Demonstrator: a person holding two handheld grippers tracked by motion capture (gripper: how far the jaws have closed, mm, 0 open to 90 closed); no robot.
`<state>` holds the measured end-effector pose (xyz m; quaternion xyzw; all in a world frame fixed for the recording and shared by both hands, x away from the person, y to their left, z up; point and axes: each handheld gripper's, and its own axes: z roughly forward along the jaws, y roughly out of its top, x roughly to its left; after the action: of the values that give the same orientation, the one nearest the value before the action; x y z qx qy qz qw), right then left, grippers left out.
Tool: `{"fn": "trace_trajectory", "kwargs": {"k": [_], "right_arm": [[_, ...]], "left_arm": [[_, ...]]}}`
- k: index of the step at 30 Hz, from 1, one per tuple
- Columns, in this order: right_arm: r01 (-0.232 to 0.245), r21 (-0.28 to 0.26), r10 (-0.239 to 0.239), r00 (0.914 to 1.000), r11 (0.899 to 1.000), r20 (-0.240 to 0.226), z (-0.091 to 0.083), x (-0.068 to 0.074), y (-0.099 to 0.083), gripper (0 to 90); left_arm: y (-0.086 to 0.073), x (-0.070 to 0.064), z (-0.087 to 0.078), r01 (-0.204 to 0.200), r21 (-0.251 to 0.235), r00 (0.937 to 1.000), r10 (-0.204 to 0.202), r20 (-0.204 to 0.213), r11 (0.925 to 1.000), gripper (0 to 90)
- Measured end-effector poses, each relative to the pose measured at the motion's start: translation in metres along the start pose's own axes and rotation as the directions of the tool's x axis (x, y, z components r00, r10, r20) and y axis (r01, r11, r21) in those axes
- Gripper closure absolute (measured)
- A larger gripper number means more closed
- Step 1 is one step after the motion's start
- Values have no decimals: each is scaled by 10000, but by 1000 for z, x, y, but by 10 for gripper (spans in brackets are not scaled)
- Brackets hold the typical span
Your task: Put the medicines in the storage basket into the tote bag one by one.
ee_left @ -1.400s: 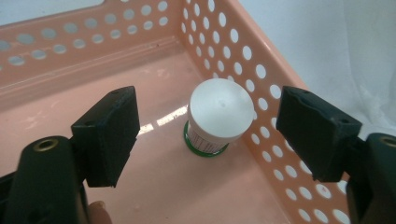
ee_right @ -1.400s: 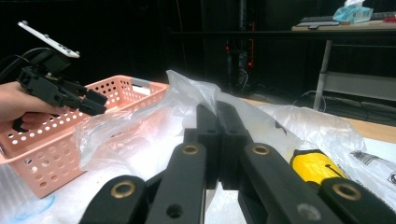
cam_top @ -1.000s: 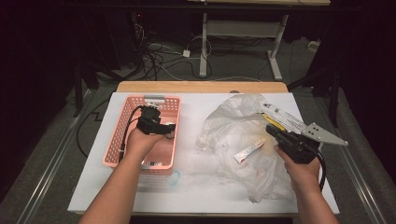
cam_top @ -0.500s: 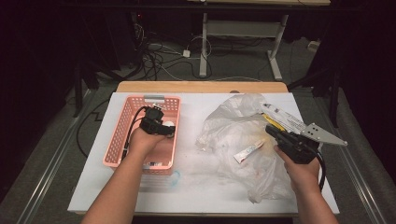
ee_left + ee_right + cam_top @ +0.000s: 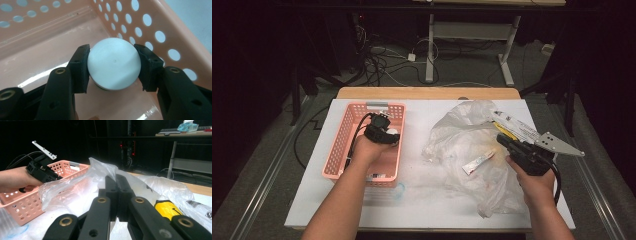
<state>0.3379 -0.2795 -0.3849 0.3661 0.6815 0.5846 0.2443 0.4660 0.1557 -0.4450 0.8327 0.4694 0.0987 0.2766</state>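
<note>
My left gripper (image 5: 382, 133) reaches down into the pink basket (image 5: 337, 150), near its far right side. In the left gripper view its jaws press both sides of a white round-topped container (image 5: 113, 63), just above the basket floor (image 5: 45, 62). My right gripper (image 5: 508, 142) hovers over the crumpled clear plastic bag (image 5: 462, 132), and the right gripper view shows it (image 5: 116, 180) shut with nothing between the jaws. Inside the bag lie a small white tube (image 5: 477, 162) and a yellow item (image 5: 167, 210).
A long printed packet (image 5: 518, 126) lies at the bag's far right. The basket's perforated wall (image 5: 150, 25) stands close on the right of the left jaws. The white table top (image 5: 422, 200) has bare room at the front. Cables and desk legs (image 5: 430, 50) are beyond the table.
The left gripper has shifted slightly farther into the basket with the white container in it. The right gripper has stayed in place.
</note>
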Motion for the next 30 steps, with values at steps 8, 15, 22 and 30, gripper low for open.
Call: {"fn": "trace_trajectory", "kwargs": {"k": [8,15,22,30], "right_arm": [[-29,-42,29,10000,10000,11,-1,0,1,900],[4,-70,-4,10000,10000,2,-2,0,1,900],[-28,-66,28,10000,10000,1,-2,0,1,900],[-1,-56,1,10000,10000,-47,0,1,1,900]], "left_arm": [[-1,-4,-4,-197,62,9995,199,-238,9998,487],[-5,-4,-22,-143,-346,9997,135,-226,9993,487],[-15,-9,-42,-128,-1053,9998,112,-163,9944,486],[-30,-15,-62,-107,-1734,9999,103,-35,9848,486]]}}
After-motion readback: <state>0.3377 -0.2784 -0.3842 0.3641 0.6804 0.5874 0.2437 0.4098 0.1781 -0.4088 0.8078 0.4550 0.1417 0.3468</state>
